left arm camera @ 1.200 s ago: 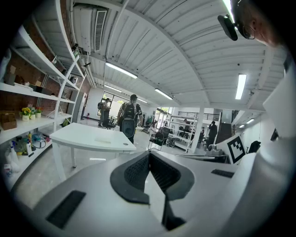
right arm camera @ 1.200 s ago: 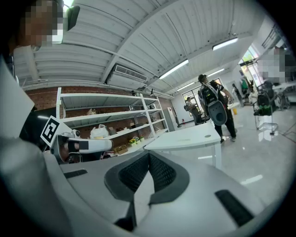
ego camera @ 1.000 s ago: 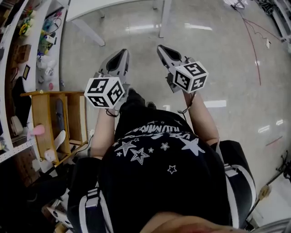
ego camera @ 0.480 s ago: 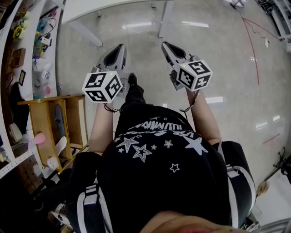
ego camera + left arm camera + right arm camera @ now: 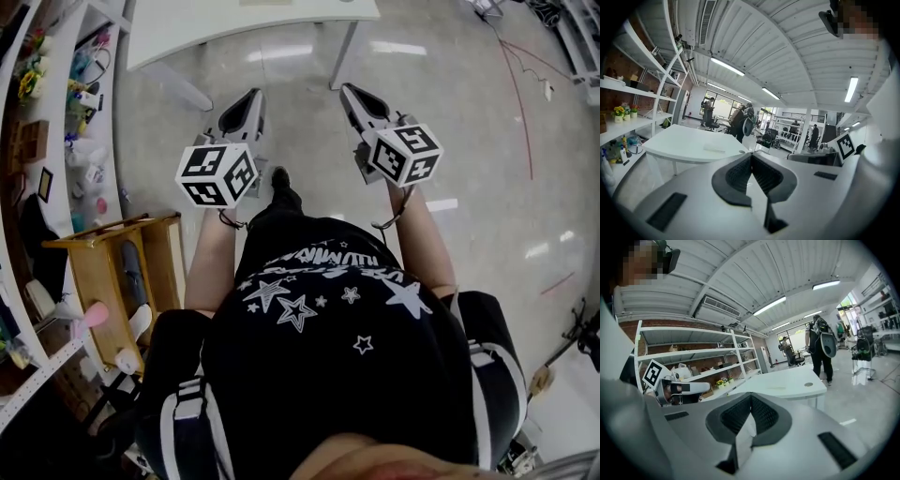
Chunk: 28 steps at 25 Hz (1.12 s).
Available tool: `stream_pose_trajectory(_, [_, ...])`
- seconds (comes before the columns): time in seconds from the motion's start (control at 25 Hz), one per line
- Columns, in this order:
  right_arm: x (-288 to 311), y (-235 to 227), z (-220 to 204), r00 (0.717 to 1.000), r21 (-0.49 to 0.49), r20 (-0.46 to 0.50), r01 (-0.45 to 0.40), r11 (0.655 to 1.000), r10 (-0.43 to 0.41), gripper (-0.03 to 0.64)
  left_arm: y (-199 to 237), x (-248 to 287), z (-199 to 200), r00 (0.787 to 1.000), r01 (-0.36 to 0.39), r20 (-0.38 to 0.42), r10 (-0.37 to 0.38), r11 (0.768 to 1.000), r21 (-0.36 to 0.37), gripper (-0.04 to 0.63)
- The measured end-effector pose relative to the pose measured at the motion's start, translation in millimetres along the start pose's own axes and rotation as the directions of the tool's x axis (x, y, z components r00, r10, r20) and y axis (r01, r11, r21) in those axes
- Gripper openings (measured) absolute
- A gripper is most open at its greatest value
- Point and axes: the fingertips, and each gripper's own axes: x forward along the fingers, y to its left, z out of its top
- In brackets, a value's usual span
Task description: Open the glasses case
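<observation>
Left gripper point(image 5: 246, 101) — jaws together, nothing between. Right gripper point(image 5: 354, 97) — the same. Both face a white surface point(image 5: 187, 28) bearing a pale flat item point(image 5: 715, 149); whether it is the glasses case, cannot tell.

Seen from above, the person holds both arms forward, elbows bent. The left gripper point(image 5: 247, 99) sits in the upper centre-left of the frame and the right gripper point(image 5: 350, 92) in the upper centre-right, well apart and side by side, both pointing toward the top edge. Each carries a marker cube, left point(image 5: 217, 174) and right point(image 5: 405, 154), just above the wrist. The bare left forearm point(image 5: 210, 267) and right forearm point(image 5: 421, 242) run down toward the torso. In both gripper views the jaws are pressed together with nothing between them.
</observation>
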Motion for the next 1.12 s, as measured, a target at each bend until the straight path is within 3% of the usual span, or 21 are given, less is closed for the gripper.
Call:
stream_pose_trajectory(0.28, [54, -2, 16, 1.0, -0.016, -0.017, 0.01, 1.0, -0.01, 0.006, 50, 22, 15, 1.0, 0.004, 0.002, -0.004, 0.999, -0.032, 0.011])
stream_pose_trajectory(0.72, [145, -2, 54, 1.0, -0.035, 0.02, 0.006, 0.999, -0.006, 0.006, 116, 51, 37, 1.0, 0.024, 0.001, -0.024, 0.999, -0.025, 0.011])
stream_pose_trajectory(1.12, [188, -21, 63, 0.999, -0.033, 0.028, 0.028, 0.999, -0.027, 0.006, 147, 92, 47, 0.998, 0.054, -0.025, -0.054, 0.998, -0.012, 0.011])
